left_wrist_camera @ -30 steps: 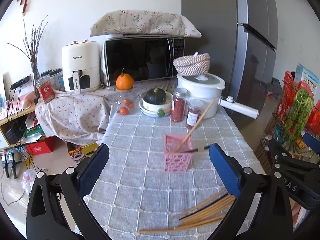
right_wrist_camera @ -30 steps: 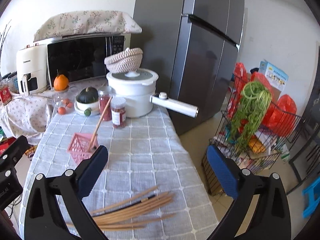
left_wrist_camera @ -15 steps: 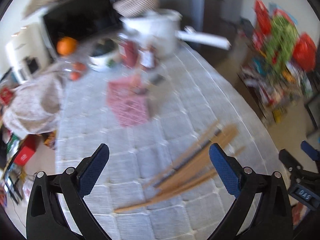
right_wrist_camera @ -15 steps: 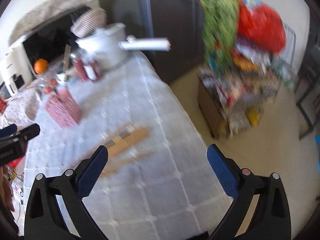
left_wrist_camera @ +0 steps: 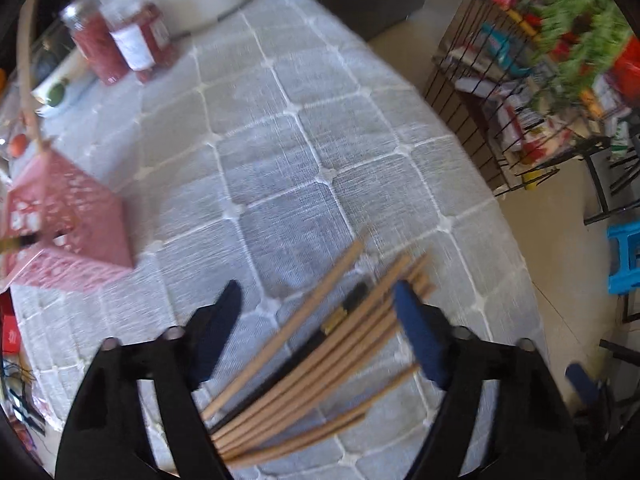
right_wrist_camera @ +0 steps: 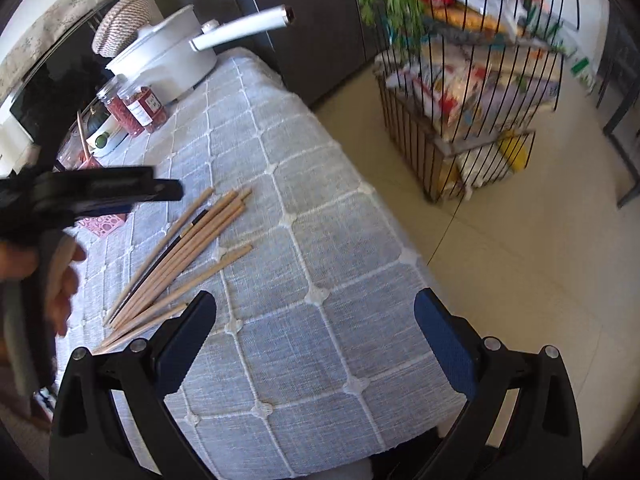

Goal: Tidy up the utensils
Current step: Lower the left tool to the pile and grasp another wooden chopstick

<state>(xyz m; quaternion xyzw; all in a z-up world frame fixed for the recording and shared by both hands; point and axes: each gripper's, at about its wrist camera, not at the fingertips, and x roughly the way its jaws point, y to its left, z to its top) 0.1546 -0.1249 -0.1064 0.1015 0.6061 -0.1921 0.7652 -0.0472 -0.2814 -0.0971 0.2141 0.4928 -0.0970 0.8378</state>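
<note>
Bench: covered by a grey checked cloth
Pink basket: stood left of the pile, one chopstick held inside
Chopsticks: fanned flat on the cloth
Left gripper: jaws spread wide, straddling the chopsticks
Right gripper: jaws released, nothing held

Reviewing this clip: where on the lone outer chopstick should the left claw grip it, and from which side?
Probably mid-shaft, from straight above. The outer chopstick lies flat on the tablecloth, a little apart from the main bundle, so one finger could go into that gap, the other onto the bare cloth beside it. The left claw is open, already straddling the pile.
</note>
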